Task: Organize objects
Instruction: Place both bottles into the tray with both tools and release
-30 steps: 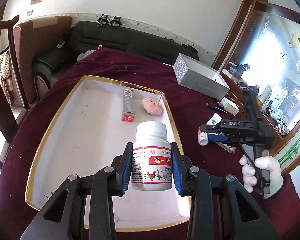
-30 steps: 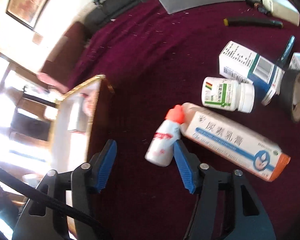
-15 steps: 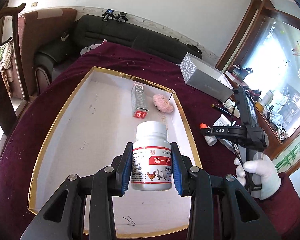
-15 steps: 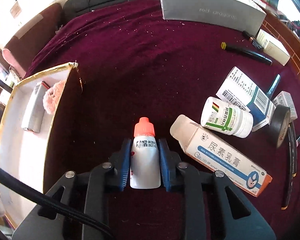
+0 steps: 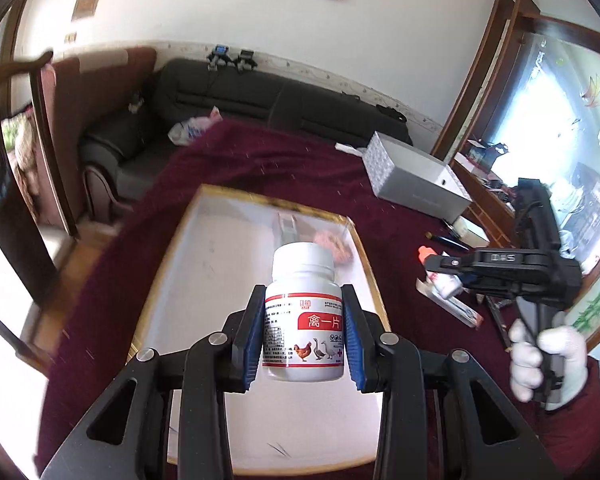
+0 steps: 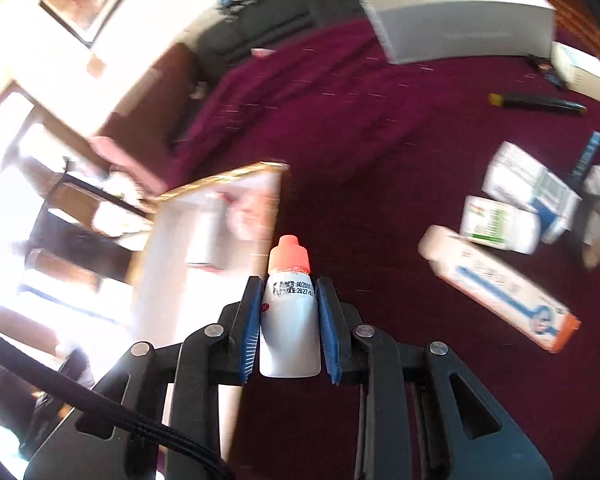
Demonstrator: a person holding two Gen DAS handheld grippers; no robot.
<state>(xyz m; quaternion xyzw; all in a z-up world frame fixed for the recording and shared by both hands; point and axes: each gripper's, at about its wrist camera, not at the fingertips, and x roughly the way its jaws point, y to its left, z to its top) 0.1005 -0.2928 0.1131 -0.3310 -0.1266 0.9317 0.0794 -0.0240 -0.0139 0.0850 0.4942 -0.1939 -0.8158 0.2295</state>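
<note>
The white pill bottle (image 5: 303,316), with a red band and pictures of poultry on its label, is sitting upright between the blue pads of the left tongs (image 5: 303,338), which are pinching it by its sides above the near part of the gold-rimmed white tray (image 5: 168,276). Inside that tray, at its far end, a small upright carton (image 5: 287,229) and a pink fluffy thing (image 5: 334,245) are lying just beside each other, both blurred. The tray is resting on the table (image 5: 268,164), which is covered in a dark red cloth.

The right tongs (image 6: 289,334) are pinching a small white dropper bottle (image 6: 289,332) with an orange cap, its cap pointing away from the camera; the jaws have just been closing, and the bottle is now gripped between their pads. It is hanging above the cloth just beside the tray's right edge. In the left wrist view a white-gloved hand (image 5: 540,360) is gripping the handle of these tongs.

To the right, on the cloth, a long white-and-blue carton with an orange end (image 6: 500,284) is lying beside a white bottle with a green label (image 6: 498,224), which is on its side against a white-and-blue box (image 6: 536,188). Farther off a grey box (image 6: 460,28) and a dark pen (image 6: 540,102) are lying well apart from the tray.
</note>
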